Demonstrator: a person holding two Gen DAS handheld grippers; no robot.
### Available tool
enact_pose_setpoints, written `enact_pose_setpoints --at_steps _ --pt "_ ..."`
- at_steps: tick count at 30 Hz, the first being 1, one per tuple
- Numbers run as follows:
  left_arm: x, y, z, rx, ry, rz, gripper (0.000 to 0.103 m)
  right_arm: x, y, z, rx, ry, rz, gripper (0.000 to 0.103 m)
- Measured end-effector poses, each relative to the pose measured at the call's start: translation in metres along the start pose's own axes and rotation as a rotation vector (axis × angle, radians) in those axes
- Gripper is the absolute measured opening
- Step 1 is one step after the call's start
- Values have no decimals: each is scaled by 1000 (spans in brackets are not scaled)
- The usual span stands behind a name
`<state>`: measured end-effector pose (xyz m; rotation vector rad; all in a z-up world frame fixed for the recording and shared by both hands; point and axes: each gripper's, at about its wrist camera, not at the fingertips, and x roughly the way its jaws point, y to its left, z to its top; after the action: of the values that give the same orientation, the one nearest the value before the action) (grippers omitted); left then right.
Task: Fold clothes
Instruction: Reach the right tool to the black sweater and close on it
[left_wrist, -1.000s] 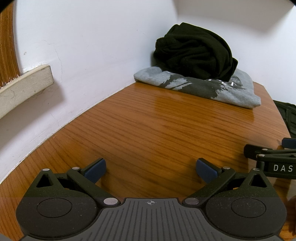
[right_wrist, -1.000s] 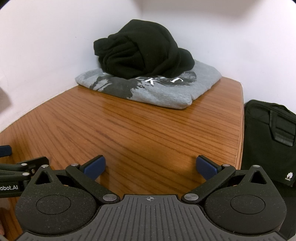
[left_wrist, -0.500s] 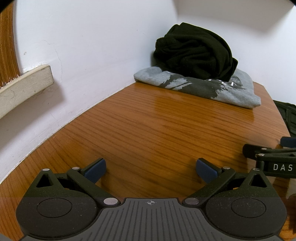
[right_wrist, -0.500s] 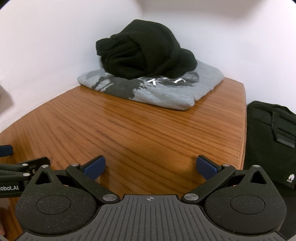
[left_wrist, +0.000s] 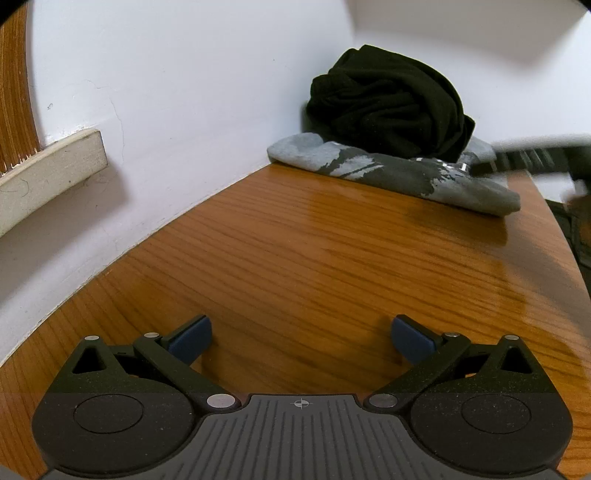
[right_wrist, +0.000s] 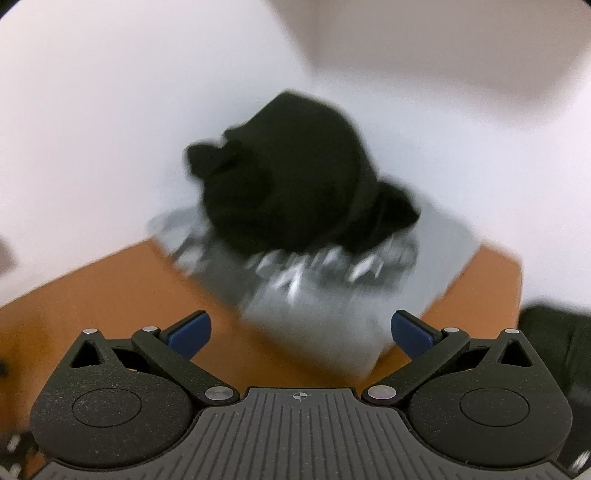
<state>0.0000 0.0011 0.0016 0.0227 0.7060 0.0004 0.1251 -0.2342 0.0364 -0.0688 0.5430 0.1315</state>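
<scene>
Gleaming wooden table (left_wrist: 332, 258) meets white wall (left_wrist: 184, 92); both tongs (left_wrist: 301, 334) (right_wrist: 300, 332) spread, grasping nothing.

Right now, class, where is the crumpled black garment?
In both wrist views the black garment sits bunched atop the folded grey shirt, at the table's far end, against the white wall.

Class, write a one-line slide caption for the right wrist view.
Open right gripper nears black garment heaped on folded grey shirt.
</scene>
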Motion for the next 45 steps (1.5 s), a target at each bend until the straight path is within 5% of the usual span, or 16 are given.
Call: enact_pose_setpoints --at_steps 7,12,18,25,29,38,45 --pt "-1 0 1 0 0 0 103 57 -24 71 -69 -68 -41 102" --pt "-1 0 1 0 0 0 103 88 -40 106 -2 -81 18 91" --pt "-1 0 0 0 0 -1 103 117 -54 122 36 -56 72 72" --pt "-1 0 0 0 0 -1 103 131 -55 116 58 1 126 31" --pt "-1 0 0 1 0 -1 103 115 -54 117 63 -37 147 11" --pt "-6 -3 3 33 9 -67 103 40 -49 110 38 -138 226 8" --pt "-42 20 23 -119 -87 -114 103 -29 -49 89 32 -161 370 8"
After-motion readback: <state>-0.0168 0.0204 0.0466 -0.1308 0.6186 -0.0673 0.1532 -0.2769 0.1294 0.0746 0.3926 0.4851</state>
